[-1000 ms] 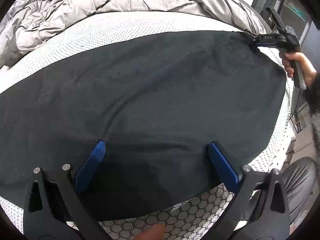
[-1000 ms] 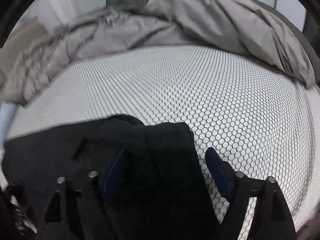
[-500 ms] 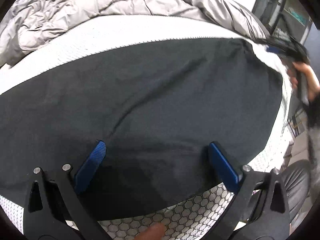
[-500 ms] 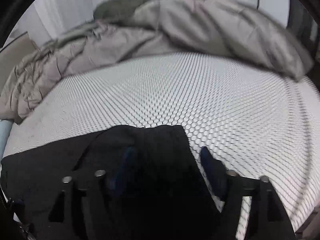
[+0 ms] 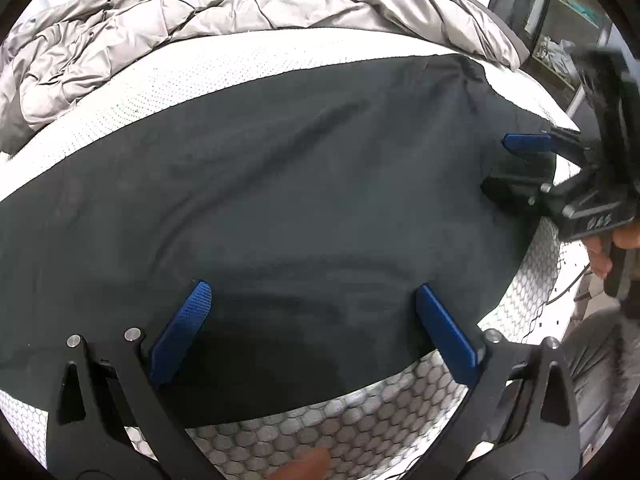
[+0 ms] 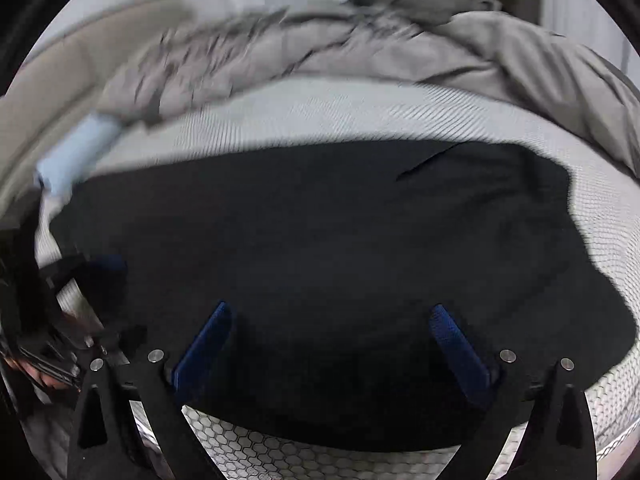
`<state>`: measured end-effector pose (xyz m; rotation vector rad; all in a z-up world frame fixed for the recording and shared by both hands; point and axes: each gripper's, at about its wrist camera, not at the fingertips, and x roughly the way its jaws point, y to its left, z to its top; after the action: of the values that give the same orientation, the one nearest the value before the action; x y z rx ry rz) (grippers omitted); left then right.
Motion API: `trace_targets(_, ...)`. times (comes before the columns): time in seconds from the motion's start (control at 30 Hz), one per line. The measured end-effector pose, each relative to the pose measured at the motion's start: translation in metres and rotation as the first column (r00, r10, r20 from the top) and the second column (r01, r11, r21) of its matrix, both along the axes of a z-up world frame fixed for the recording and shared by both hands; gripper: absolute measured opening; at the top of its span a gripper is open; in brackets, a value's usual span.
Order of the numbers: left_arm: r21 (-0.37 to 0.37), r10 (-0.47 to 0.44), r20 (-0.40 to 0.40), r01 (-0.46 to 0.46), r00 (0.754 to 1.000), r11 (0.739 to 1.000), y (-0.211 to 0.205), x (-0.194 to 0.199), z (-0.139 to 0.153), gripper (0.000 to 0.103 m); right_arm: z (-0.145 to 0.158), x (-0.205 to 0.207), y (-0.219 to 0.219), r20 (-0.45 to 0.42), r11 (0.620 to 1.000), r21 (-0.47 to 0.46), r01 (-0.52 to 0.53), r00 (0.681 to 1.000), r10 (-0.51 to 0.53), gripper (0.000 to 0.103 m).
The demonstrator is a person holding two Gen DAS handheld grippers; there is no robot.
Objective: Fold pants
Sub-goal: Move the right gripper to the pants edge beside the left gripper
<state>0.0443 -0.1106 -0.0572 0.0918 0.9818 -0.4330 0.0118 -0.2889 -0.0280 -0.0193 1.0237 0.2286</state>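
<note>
Black pants (image 5: 300, 184) lie spread flat on the white hexagon-patterned mattress (image 5: 360, 412). My left gripper (image 5: 312, 290) hovers open over their near edge, blue pads (image 5: 184, 332) wide apart, only flat cloth beneath. My right gripper (image 6: 331, 310) hangs over the pants (image 6: 340, 232) near their front edge. Its jaws are opening wide and the pads (image 6: 456, 344) press on nothing. In the left wrist view the right gripper (image 5: 508, 168) sits at the pants' right end, held by a hand (image 5: 600, 256). The left gripper (image 6: 116, 300) shows blurred at the left of the right wrist view.
A crumpled grey duvet (image 5: 200, 28) is bunched along the far side of the mattress. A light blue roll (image 6: 76, 152) lies at the far left. A person's knee in grey trousers (image 5: 592, 360) is beyond the mattress's right edge. Glass-fronted shelving (image 5: 560, 28) stands at the far right.
My right gripper let go of the pants' far corner, opened wide and swung over the middle of the pants. In the left wrist view it came nearer along the right edge.
</note>
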Motion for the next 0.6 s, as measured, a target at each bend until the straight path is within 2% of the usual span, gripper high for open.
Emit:
trace_targets(0.07, 0.013, 0.012, -0.010, -0.012, 1.000, 1.000, 0.010, 0.000, -0.002, 0.102, -0.012, -0.002, 0.008, -0.002, 0.994, -0.103, -0.043, 0.999, 0.043, 0.101)
trace_targets(0.13, 0.019, 0.024, -0.009, -0.024, 1.000, 1.000, 0.020, 0.000, -0.004, 0.102, -0.019, -0.010, 0.001, 0.001, 0.978, -0.205, -0.033, 0.999, 0.034, 0.101)
trace_targets(0.2, 0.012, 0.031, -0.007, -0.031, 0.999, 0.999, 0.026, 0.001, -0.006, 0.102, -0.024, -0.015, -0.026, 0.030, 0.948, -0.314, 0.043, 0.999, -0.036, 0.101)
trace_targets(0.27, 0.011, 0.038, -0.006, -0.038, 0.999, 0.999, 0.031, 0.002, -0.005, 0.102, -0.023, -0.018, -0.056, 0.058, 0.923, -0.359, 0.134, 0.991, -0.122, 0.102)
trace_targets(0.33, 0.008, 0.055, -0.011, -0.055, 0.998, 0.998, 0.034, 0.007, -0.001, 0.102, -0.021, -0.021, -0.086, 0.077, 0.911, -0.344, 0.229, 0.974, -0.215, 0.102)
trace_targets(0.4, -0.025, 0.044, 0.014, -0.044, 0.999, 0.999, 0.028, 0.007, 0.010, 0.102, -0.016, -0.024, -0.100, 0.096, 0.911, -0.304, 0.277, 0.961, -0.260, 0.102)
trace_targets(0.47, -0.040, 0.032, 0.039, -0.030, 0.999, 0.999, 0.016, 0.010, 0.017, 0.102, -0.007, -0.029, -0.102, 0.110, 0.919, -0.264, 0.292, 0.956, -0.272, 0.102)
trace_targets(0.6, -0.020, 0.015, -0.003, -0.015, 1.000, 1.000, -0.015, 0.025, 0.008, 0.102, 0.011, -0.028, -0.083, 0.139, 0.958, -0.144, 0.246, 0.964, -0.227, 0.102)
